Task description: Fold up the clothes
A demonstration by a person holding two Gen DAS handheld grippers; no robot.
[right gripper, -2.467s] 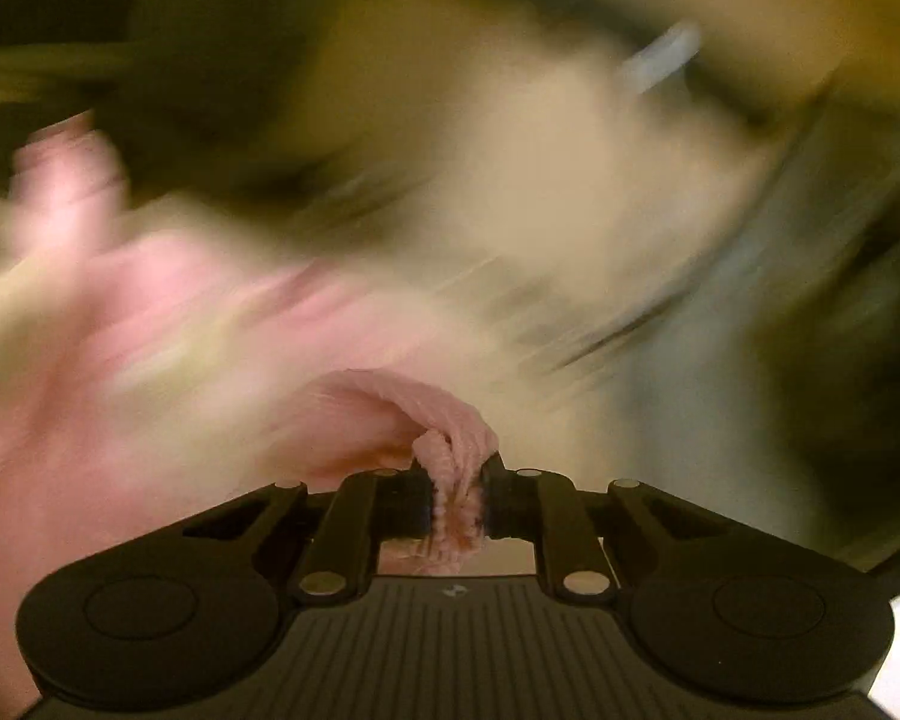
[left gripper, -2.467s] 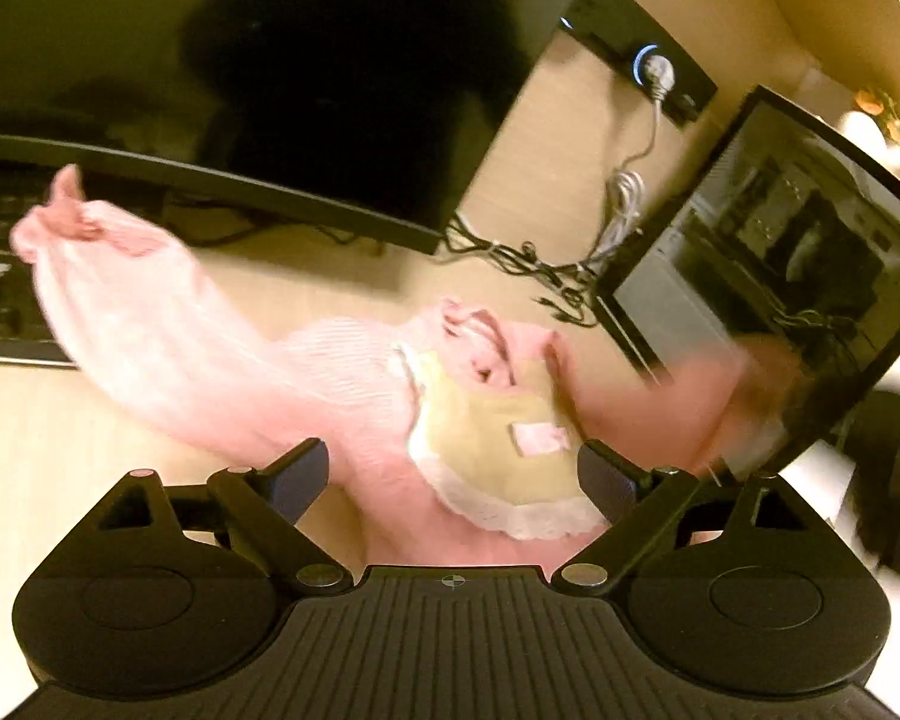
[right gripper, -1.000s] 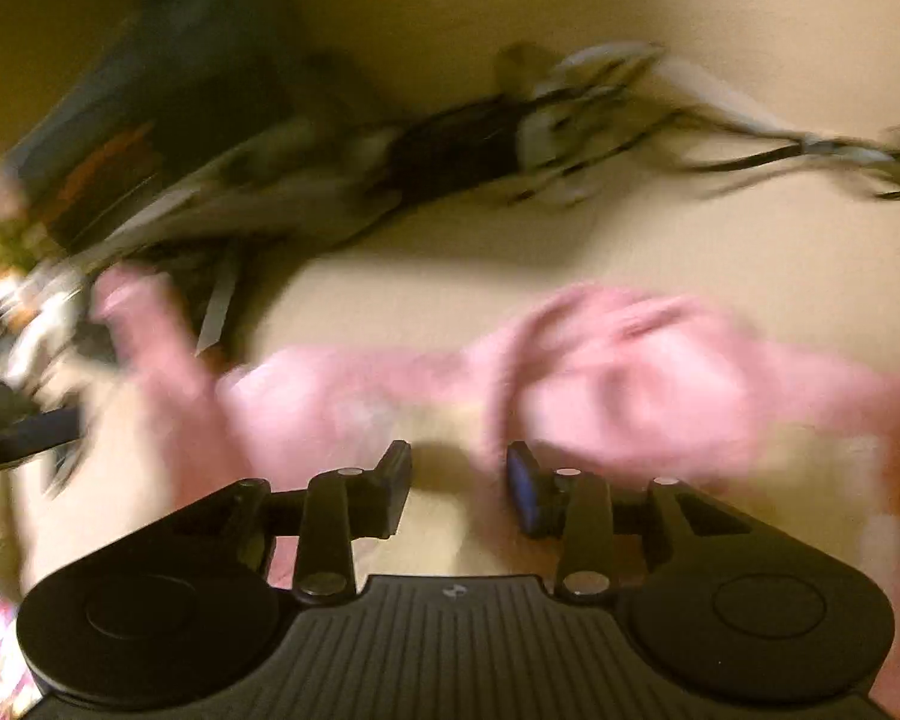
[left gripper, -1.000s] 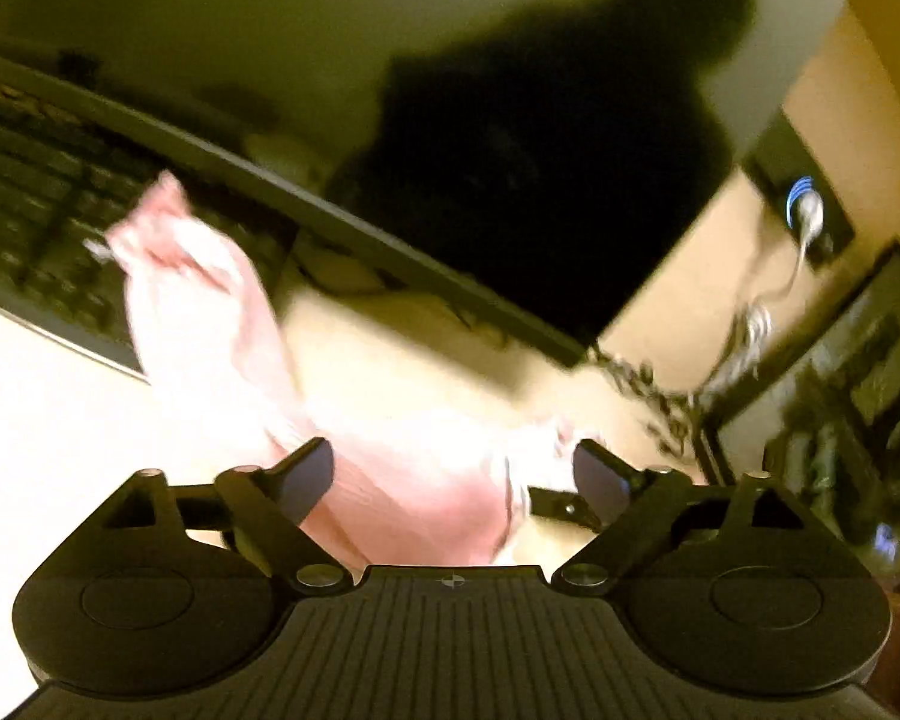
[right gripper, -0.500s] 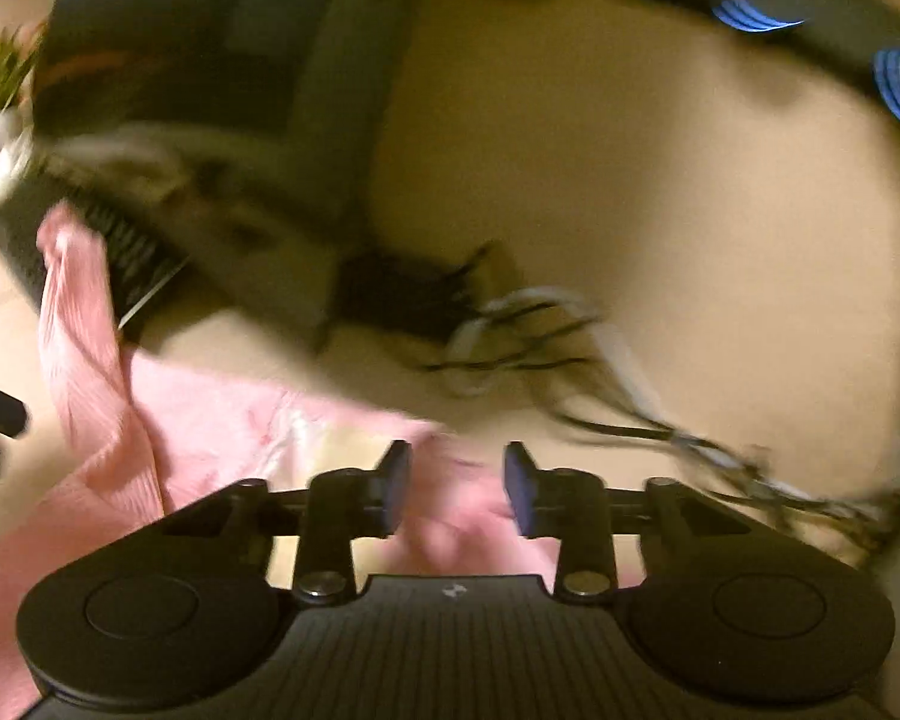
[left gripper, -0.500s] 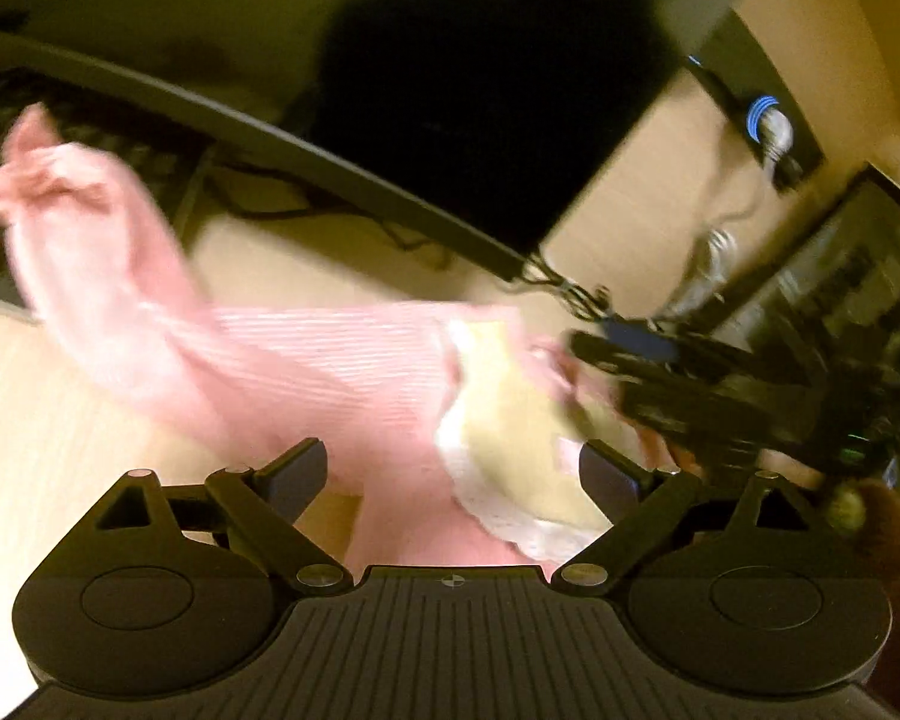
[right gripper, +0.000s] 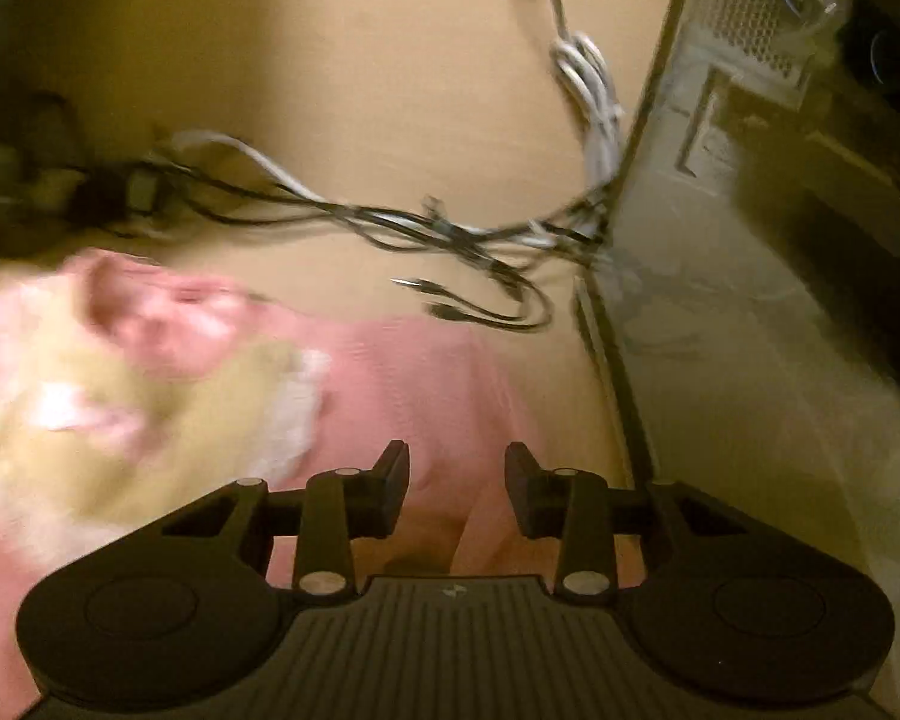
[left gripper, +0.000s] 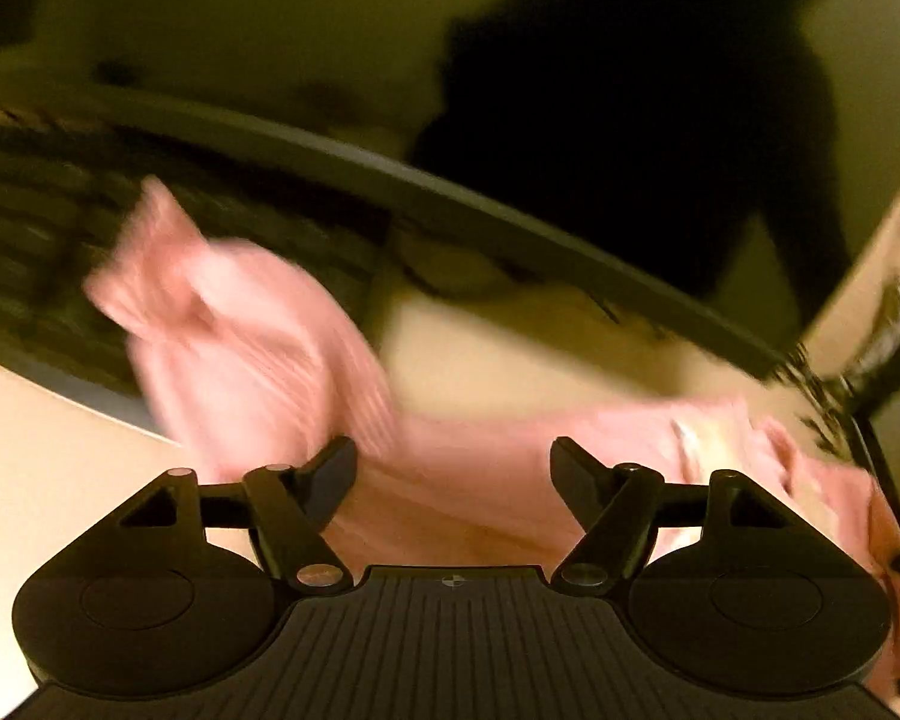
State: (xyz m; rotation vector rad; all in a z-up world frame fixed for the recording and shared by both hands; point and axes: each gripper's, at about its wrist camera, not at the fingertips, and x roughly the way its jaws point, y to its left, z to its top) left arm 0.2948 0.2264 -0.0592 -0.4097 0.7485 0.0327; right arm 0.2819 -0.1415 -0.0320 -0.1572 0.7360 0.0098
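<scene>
ITEM: pink knit garment (left gripper: 462,468), sprawled on desk (right gripper: 390,90), sleeve (left gripper: 234,330) flung far-left | HANDLING: likely light, limp, stretchy; take hold at hem or sleeve cuff | left tongs (left gripper: 453,468): closing, cloth between, unpinched | right tongs (right gripper: 456,483): apart, empty

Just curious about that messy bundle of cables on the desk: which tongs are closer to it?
Right. The right tongs hover over the pink garment just short of the cables; the left tongs see them only far off.
</scene>
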